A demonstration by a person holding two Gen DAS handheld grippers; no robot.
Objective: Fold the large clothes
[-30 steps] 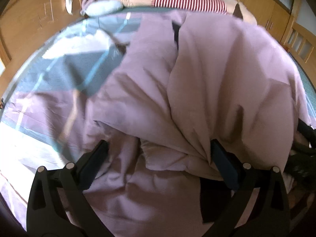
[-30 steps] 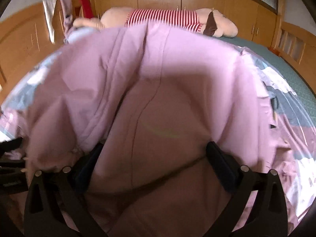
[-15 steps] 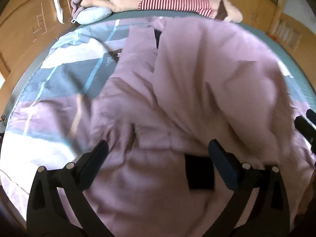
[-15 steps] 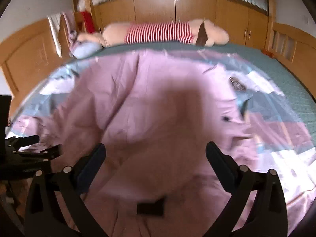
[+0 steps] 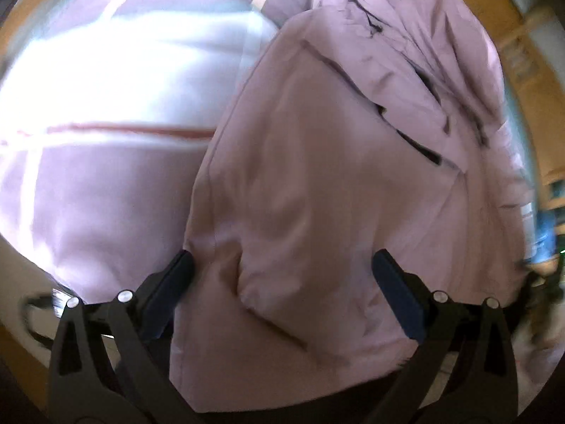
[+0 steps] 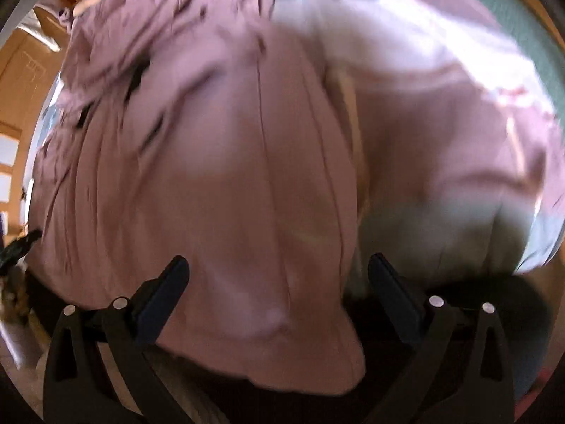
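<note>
A large pink padded jacket (image 5: 317,183) lies on the bed, its near end hanging over the bed's near edge; it also fills the right wrist view (image 6: 212,176). My left gripper (image 5: 282,275) is open, its two dark fingers spread wide over the jacket's near left corner, holding nothing. My right gripper (image 6: 279,275) is open too, fingers spread over the jacket's near right corner. Black trim and zip lines show on the jacket's far, crumpled part (image 5: 423,141).
The bedsheet (image 5: 116,106) is pale pink and white with a red stripe, sunlit, left of the jacket; it shows right of the jacket in the right wrist view (image 6: 441,123). Wooden furniture (image 6: 24,70) stands beyond the bed. Both views are blurred.
Both grippers have let go of the jacket and pulled back and down to the bed's near edge, tilting downward. The jacket now lies flat; the plush toy is out of view.
</note>
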